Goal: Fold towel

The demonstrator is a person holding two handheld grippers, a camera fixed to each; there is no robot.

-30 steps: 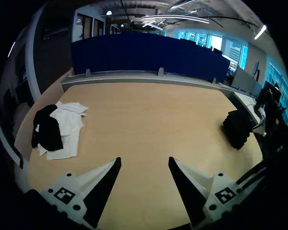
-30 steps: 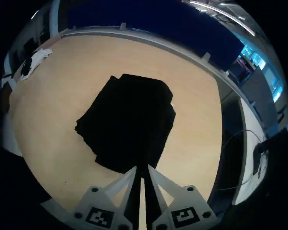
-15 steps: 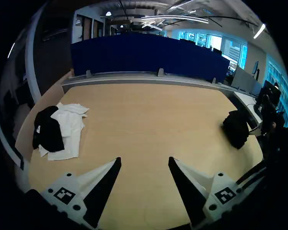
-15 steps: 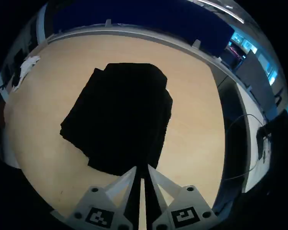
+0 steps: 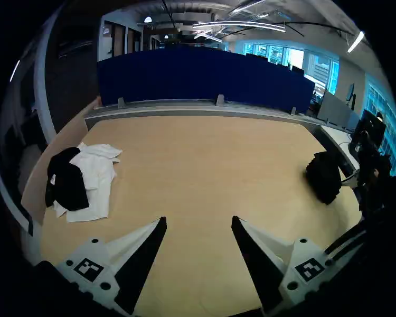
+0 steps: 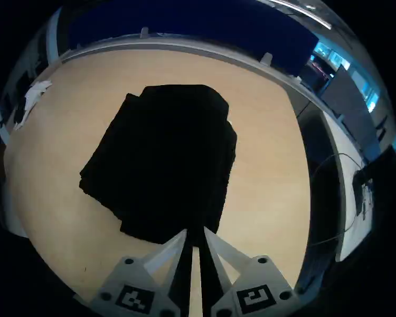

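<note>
A dark folded towel (image 6: pixel 166 158) lies on the wooden table (image 6: pixel 261 174), and its near edge runs in between my fingertips. My right gripper (image 6: pixel 196 232) is shut on that edge. From the left gripper view the same dark towel (image 5: pixel 324 177) sits near the table's right edge. My left gripper (image 5: pixel 198 219) hovers open over bare tabletop with nothing between its fingers. A pile of white cloth (image 5: pixel 97 174) with a black cloth (image 5: pixel 66 185) on top lies at the table's left side, far from both grippers.
A blue partition (image 5: pixel 198 74) on a grey rail closes the table's far edge. The white pile (image 6: pixel 31 98) is small at the far left. Beyond the table's right edge stand another desk and a cable (image 6: pixel 330 164).
The dark towel now looks larger and nearer in the right gripper view, its near edge staying at the fingertips. The left gripper has barely moved.
</note>
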